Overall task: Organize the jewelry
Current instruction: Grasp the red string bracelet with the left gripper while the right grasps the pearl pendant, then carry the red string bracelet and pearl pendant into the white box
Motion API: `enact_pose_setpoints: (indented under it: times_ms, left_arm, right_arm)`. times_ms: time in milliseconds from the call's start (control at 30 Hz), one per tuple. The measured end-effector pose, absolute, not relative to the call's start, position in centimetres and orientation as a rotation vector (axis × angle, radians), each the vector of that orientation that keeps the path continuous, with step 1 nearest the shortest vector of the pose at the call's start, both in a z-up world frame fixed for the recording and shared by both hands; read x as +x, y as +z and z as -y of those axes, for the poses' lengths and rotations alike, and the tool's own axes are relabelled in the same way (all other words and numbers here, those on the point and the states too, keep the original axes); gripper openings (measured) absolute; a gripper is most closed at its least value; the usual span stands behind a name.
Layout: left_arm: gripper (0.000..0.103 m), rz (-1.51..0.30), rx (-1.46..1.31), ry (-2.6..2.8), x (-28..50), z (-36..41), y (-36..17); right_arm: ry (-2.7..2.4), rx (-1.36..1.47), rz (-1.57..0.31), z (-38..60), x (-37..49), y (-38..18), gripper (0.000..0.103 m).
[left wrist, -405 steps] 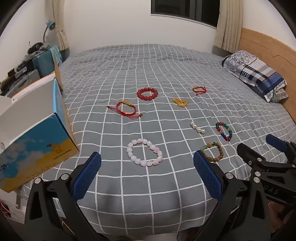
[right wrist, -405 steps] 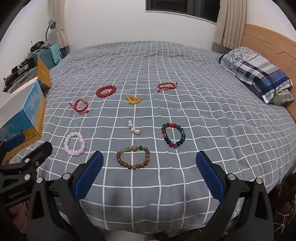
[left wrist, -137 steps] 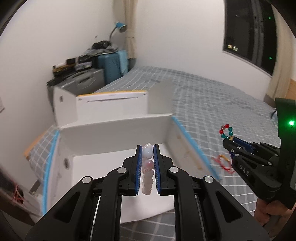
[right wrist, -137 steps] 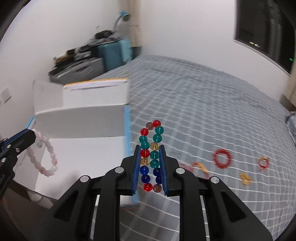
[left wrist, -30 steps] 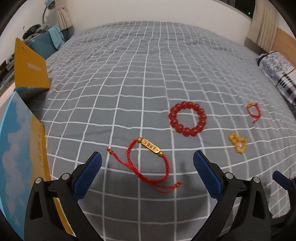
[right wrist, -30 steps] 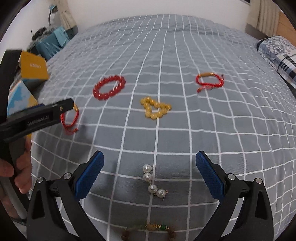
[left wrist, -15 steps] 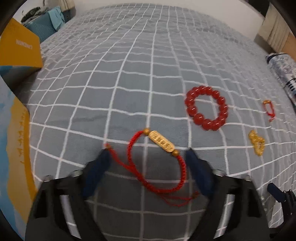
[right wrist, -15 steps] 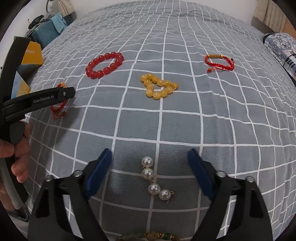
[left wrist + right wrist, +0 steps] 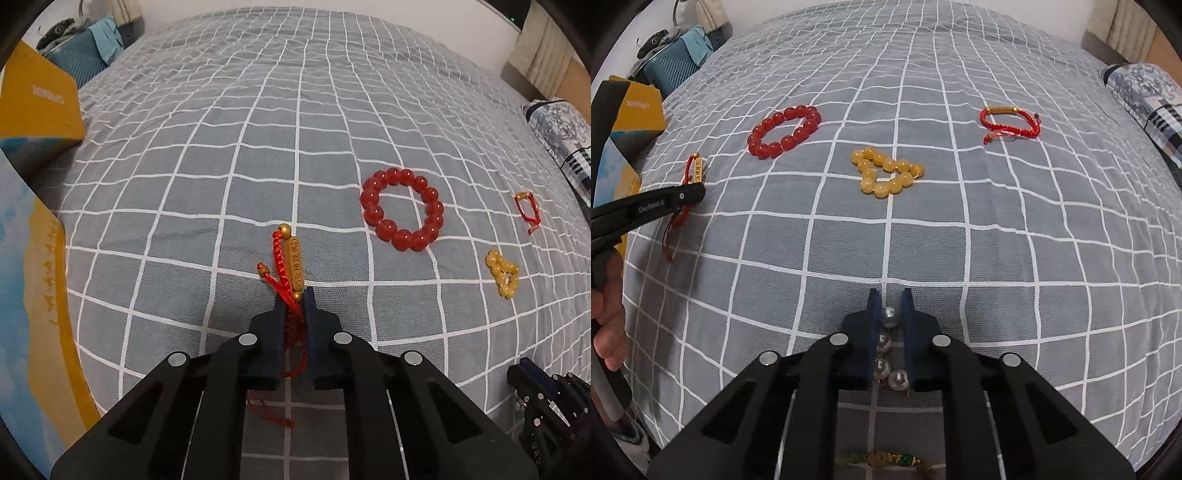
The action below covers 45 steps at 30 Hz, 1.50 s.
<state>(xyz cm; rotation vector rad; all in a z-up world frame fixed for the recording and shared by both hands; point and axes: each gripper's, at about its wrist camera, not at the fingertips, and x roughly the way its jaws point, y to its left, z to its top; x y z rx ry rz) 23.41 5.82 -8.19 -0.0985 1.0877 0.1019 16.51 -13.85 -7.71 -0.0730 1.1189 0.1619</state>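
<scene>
The left gripper [image 9: 294,295] pinches the red cord [image 9: 290,266], whose gold bar points to 12 o'clock, and the right gripper [image 9: 889,295] squeezes the pearls [image 9: 888,343], lined up toward 12 too.

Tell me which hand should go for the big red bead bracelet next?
Probably left. The red bead bracelet lies just right of the left gripper, far from the right gripper. Both jaws are full, holding the red cord bracelet and pearl string.

Matt woven cloth bedspread [image 9: 258,155] — glossy red beads [image 9: 402,209], braided red cord [image 9: 282,254], lustrous pearls [image 9: 889,316].
</scene>
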Motion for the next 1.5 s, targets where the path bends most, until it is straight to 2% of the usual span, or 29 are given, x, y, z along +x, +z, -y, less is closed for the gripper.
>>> enact_pose_setpoints:
  times_ms: [733, 1333, 1500]
  left_arm:
    - [0.007, -0.928, -0.065, 0.084, 21.2, -5.8, -4.0]
    - [0.008, -0.756, -0.038, 0.061, 17.9, -5.4, -0.2]
    - [0.008, -0.73, -0.022, 0.071, 17.4, -5.1, 0.5]
  right_arm:
    - [0.138, -0.059, -0.974, 13.7, 15.1, -4.1, 0.01]
    - [0.088, -0.048, -0.728, 14.0, 14.1, -0.4, 0.01]
    - [0.083, -0.063, -0.715, 13.6, 14.2, -0.2, 0.011]
